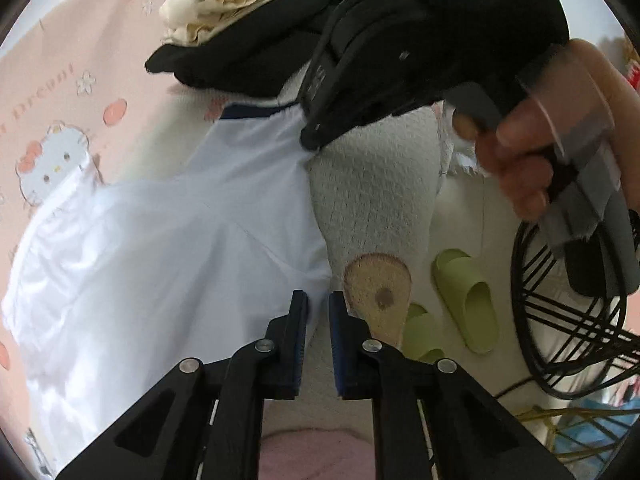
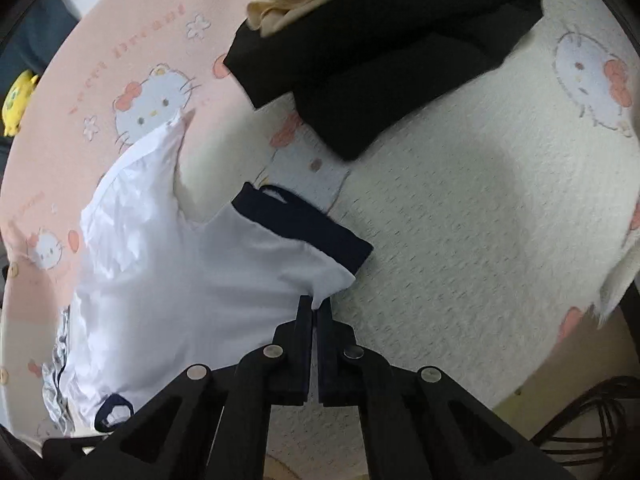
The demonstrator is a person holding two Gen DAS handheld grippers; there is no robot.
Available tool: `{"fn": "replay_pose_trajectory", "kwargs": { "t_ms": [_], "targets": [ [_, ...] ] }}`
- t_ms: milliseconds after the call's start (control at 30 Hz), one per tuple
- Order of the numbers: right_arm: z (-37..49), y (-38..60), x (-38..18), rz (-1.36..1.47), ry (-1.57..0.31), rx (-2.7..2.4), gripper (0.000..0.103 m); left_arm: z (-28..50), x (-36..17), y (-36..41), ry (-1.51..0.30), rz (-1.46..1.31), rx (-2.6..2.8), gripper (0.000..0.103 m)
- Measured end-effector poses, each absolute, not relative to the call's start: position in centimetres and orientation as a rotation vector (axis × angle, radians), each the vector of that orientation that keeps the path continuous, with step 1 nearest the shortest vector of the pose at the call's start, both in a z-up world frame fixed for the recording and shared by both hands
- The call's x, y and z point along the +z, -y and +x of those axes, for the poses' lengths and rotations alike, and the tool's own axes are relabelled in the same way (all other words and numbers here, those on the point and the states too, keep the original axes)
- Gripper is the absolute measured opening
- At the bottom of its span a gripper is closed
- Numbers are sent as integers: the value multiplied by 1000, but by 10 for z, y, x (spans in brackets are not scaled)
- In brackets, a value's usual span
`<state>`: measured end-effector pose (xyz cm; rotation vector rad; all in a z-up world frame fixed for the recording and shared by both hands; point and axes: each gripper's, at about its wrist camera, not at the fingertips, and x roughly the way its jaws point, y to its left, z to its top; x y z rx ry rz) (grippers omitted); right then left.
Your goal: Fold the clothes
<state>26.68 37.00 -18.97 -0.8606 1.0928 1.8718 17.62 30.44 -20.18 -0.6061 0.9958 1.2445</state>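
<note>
White shirt (image 2: pixel 180 280) pinched by right gripper (image 2: pixel 316 308) and left gripper (image 1: pixel 318 304); bedsheet lettering unreadable.

The white garment (image 2: pixel 168 280) is thin, smooth cloth with a slight sheen and a dark knit trim. The blanket (image 2: pixel 460 240) under it looks nubbly and matt, kinda terry-like. The black folded clothes (image 2: pixel 380 60) are matt. The left gripper (image 1: pixel 318 300) and right gripper (image 2: pixel 316 304) are matt black plastic with shiny metal pins. The green slippers (image 1: pixel 468 300) look like smooth foam.

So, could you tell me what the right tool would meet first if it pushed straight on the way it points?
Probably the white garment with the navy cuff; the right tool already pinches its edge.
</note>
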Motion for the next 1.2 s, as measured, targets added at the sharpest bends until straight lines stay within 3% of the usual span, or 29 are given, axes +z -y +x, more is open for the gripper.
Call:
{"fn": "replay_pose_trajectory", "kwargs": {
  "t_ms": [267, 333, 400, 433, 467, 533, 600, 633, 900, 1067, 1200],
  "targets": [
    [267, -366, -186, -887, -1018, 1841, 0, 166, -210, -320, -978, -702, 1230, 9],
    [271, -358, -180, -913, -982, 1830, 7, 166, -208, -320, -981, -711, 1249, 10],
    [277, -348, -172, -927, -957, 1825, 30, 170, -205, -309, -989, -735, 1265, 10],
    [280, -343, -167, -925, -958, 1833, 37, 177, -203, -302, -992, -752, 1277, 11],
    [286, -339, -163, -921, -962, 1842, 42, 182, -199, -296, -992, -763, 1287, 14],
    [295, -332, -155, -908, -976, 1855, 43, 185, -188, -287, -988, -761, 1306, 26],
    [296, -329, -148, -905, -972, 1852, 51, 187, -181, -283, -987, -735, 1327, 56],
    [294, -329, -145, -900, -969, 1851, 52, 189, -178, -282, -985, -724, 1334, 58],
    [278, -326, -131, -873, -983, 1827, 58, 191, -154, -254, -923, -709, 1366, 58],
    [254, -315, -126, -911, -915, 1878, 61, 169, -139, -240, -995, -587, 1508, 58],
    [223, -308, -129, -959, -840, 1923, 63, 146, -134, -236, -926, -606, 1582, 58]
  ]
}}
